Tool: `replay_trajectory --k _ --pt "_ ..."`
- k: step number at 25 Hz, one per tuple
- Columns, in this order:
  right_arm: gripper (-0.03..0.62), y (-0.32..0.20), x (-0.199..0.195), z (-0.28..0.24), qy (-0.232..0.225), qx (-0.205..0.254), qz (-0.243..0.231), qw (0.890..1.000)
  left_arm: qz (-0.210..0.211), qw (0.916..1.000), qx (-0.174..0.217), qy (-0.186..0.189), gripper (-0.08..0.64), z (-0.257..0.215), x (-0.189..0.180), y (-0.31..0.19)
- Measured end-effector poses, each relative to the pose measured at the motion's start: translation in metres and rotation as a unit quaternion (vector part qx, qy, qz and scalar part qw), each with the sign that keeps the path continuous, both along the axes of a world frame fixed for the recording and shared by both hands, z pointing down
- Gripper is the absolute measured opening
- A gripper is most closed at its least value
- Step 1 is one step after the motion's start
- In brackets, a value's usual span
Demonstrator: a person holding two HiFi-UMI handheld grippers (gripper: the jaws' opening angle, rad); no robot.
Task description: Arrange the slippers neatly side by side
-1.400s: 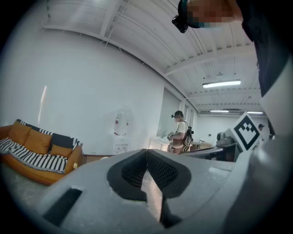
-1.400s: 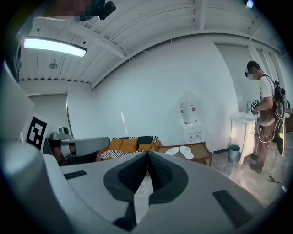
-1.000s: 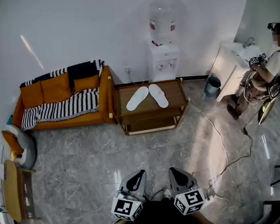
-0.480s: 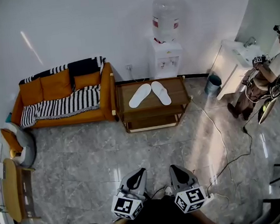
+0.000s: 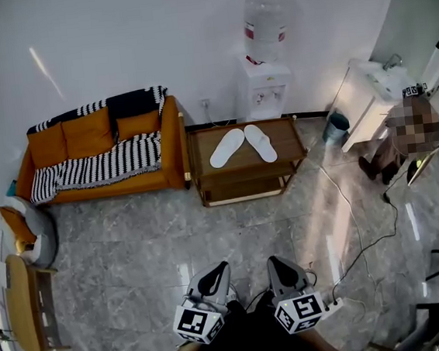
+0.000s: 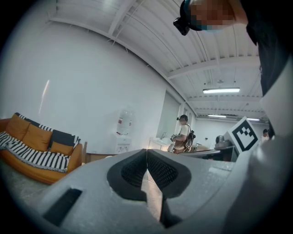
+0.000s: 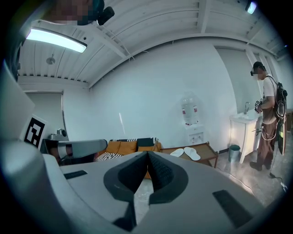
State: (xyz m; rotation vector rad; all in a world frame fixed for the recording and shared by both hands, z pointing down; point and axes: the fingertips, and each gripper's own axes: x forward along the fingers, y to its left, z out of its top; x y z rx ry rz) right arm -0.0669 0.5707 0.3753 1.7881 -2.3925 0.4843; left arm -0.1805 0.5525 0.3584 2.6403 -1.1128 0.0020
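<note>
Over the last second the whole room slid a little in your head view. The sofa (image 5: 100, 156) and the low wooden table (image 5: 291, 154) drifted rightward, and the bystander (image 7: 268, 121) by the white counter (image 5: 366, 89) ended up nearer the right edge. The table looked no closer than before, so I judge you had turned or sidestepped rather than advanced, and the whole approach was still ahead of you. Both tongs kept their place low in front of you. The left gripper (image 6: 147, 157) had its jaws pressed together on nothing, and the right gripper (image 7: 148, 160) was likewise closed and empty.

The two white slippers lay on the table's top, well apart from your tongs across the stone floor (image 5: 233, 232). They were splayed in a V. The left slipper (image 5: 227, 147) and right slipper (image 5: 260, 142) were near each other at the wall-side ends and spread at the ends toward you. Whether they touched there was too small to tell. The arranging had not begun.

The water dispenser (image 5: 266, 88) stood against the wall just behind the table. A dark bin (image 5: 335, 127) sat to the table's right, beside the counter. A thin cable (image 5: 355, 230) trailed over the floor from the bystander's side toward your right gripper. The straight path to the table looked free. The cable seemed the one thing likely to catch a foot if you drifted right.
</note>
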Motion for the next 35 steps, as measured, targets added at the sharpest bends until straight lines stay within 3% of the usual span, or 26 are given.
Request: replay_trajectory --k 6,14,24,35 --pt "0.012 -0.008 -0.012 0.006 0.0 -0.005 0.006 1.0 0.007 0.9999 0.009 -0.001 0.017 0.001 -0.011 -0.017" --pt "0.012 -0.049 0.011 0.017 -0.012 -0.012 0.004 1.0 -0.001 1.0 -0.006 0.003 0.015 0.008 0.009 -0.053" --pt "0.012 -0.159 0.075 0.029 -0.019 -0.016 -0.015 1.0 -0.008 0.9996 -0.017 -0.022 0.017 0.021 0.078 -0.156" --pt "0.012 -0.276 0.158 0.031 -0.019 -0.034 -0.055 0.998 -0.034 0.9987 -0.022 -0.031 0.015 0.0 0.167 -0.263"
